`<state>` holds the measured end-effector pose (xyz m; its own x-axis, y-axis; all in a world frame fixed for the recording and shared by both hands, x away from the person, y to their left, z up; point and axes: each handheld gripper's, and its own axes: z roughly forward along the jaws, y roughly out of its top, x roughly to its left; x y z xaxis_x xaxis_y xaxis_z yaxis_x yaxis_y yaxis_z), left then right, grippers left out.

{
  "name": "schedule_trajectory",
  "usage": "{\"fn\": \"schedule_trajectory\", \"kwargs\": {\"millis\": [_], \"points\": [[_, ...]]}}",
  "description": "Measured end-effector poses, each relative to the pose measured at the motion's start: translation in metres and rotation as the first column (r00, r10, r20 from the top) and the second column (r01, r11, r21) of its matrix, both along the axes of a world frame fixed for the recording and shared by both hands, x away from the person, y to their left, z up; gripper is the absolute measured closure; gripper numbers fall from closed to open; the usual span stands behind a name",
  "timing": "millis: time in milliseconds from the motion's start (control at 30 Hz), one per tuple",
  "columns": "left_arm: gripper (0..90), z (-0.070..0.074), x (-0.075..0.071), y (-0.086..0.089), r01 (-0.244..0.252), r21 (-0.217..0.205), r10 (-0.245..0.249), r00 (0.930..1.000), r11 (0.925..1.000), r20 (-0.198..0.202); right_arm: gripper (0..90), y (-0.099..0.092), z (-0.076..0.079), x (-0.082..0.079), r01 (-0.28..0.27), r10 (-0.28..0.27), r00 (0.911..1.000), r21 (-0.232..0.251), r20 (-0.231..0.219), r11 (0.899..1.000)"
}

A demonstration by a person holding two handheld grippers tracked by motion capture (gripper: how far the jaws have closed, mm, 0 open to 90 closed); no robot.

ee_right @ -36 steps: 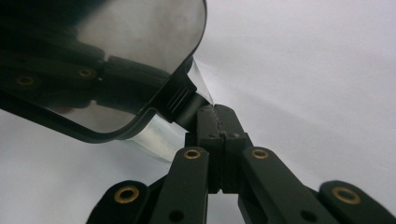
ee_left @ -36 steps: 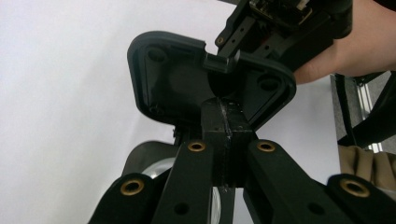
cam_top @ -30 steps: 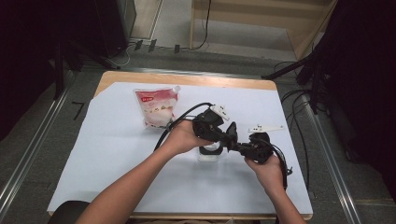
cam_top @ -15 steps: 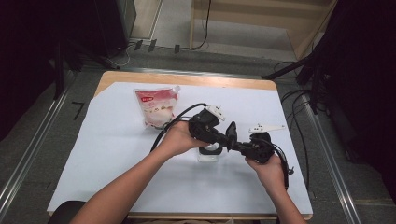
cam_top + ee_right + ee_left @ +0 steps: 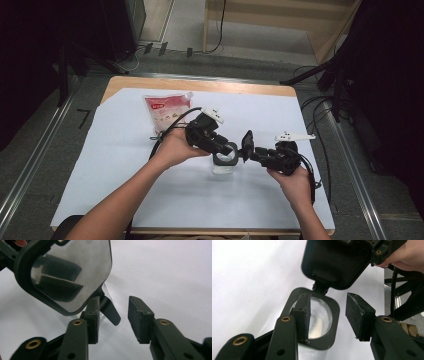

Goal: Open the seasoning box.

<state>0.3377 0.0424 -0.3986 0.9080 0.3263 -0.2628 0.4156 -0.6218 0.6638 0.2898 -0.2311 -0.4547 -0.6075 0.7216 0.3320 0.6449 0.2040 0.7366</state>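
A clear container [image 5: 223, 162] with a black squared rim sits at the middle of the high view on the white table cover [image 5: 125, 165], its hinged lid [image 5: 247, 145] swung up and open to the right; opening looks done, and filling or closing is what seems left. The left gripper [image 5: 227, 149] sits at the rim, its jaws just opened and released, one pad [image 5: 303, 315] over the mouth, nothing pinched; the right gripper [image 5: 251, 151], beside the lid, has likewise just opened and grasps nothing. A red-and-white pouch [image 5: 166, 111] lies untouched toward the upper left.
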Motion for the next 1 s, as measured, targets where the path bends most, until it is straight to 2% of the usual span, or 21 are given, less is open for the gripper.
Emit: {"fn": "schedule_trajectory", "kwargs": {"millis": [133, 200, 233, 267, 400, 433, 533, 567, 633, 767, 867, 1000], "points": [[48.9, 0.000, 0.000, 0.008, -0.007, -0.003, 0.007, 1.0000, 1.0000, -0.004, 61.5, -0.001, -0.003, 0.000, -0.013, 0.013, 0.9999, -0.007, 0.004, 1.000], [48.2, 0.001, -0.003, 0.016, -0.024, 0.007, 0.024, 0.9997, 0.9997, 0.007, 60.4, -0.002, -0.002, -0.001, -0.019, 0.019, 0.9998, 0.006, 0.001, 1.000], [47.5, 0.000, -0.005, 0.022, -0.032, -0.019, 0.032, 0.9995, 0.9993, 0.008, 57.6, -0.004, -0.002, -0.003, -0.025, 0.024, 0.9996, 0.021, 0.017, 0.999], [47.4, 0.001, -0.006, 0.025, -0.037, -0.020, 0.037, 0.9993, 0.9991, 0.007, 57.1, -0.004, -0.002, -0.004, -0.025, 0.024, 0.9995, 0.021, 0.018, 0.999], [45.8, 0.000, -0.008, 0.035, -0.047, -0.009, 0.047, 0.9987, 0.9989, 0.019, 52.3, -0.005, -0.004, -0.005, -0.035, 0.035, 0.9992, -0.001, 0.021, 0.999], [45.7, 0.000, -0.009, 0.037, -0.052, -0.020, 0.052, 0.9985, 0.9985, 0.017, 51.0, -0.004, -0.004, -0.005, -0.034, 0.034, 0.9994, 0.002, 0.009, 0.999], [44.7, 0.001, -0.009, 0.043, -0.056, -0.015, 0.056, 0.9983, 0.9983, 0.018, 48.4, -0.004, -0.002, -0.004, -0.025, 0.025, 0.9995, 0.017, 0.018, 1.000], [44.5, 0.002, -0.010, 0.049, -0.050, -0.017, 0.051, 0.9983, 0.9986, 0.029, 44.5, -0.004, 0.000, -0.003, -0.014, 0.014, 0.9992, 0.013, 0.039, 1.000], [44.4, 0.003, -0.011, 0.054, -0.054, -0.012, 0.055, 0.9976, 0.9984, 0.042, 39.3, -0.004, 0.001, -0.002, 0.003, -0.003, 0.9996, 0.003, 0.027, 1.000], [44.4, 0.005, -0.010, 0.066, -0.079, -0.027, 0.080, 0.9961, 0.9965, 0.038, 40.2, -0.006, 0.000, 0.001, -0.002, 0.002, 1.0000, 0.030, -0.003, 1.000], [44.2, 0.008, -0.010, 0.080, -0.109, -0.034, 0.110, 0.9931, 0.9935, 0.039, 42.5, -0.005, -0.001, 0.003, -0.011, 0.011, 0.9998, 0.011, 0.013, 1.000], [44.0, 0.011, -0.010, 0.094, -0.135, -0.037, 0.136, 0.9898, 0.9902, 0.040, 44.5, -0.006, -0.003, 0.005, -0.011, 0.011, 0.9999, 0.012, 0.008, 1.000]]}}
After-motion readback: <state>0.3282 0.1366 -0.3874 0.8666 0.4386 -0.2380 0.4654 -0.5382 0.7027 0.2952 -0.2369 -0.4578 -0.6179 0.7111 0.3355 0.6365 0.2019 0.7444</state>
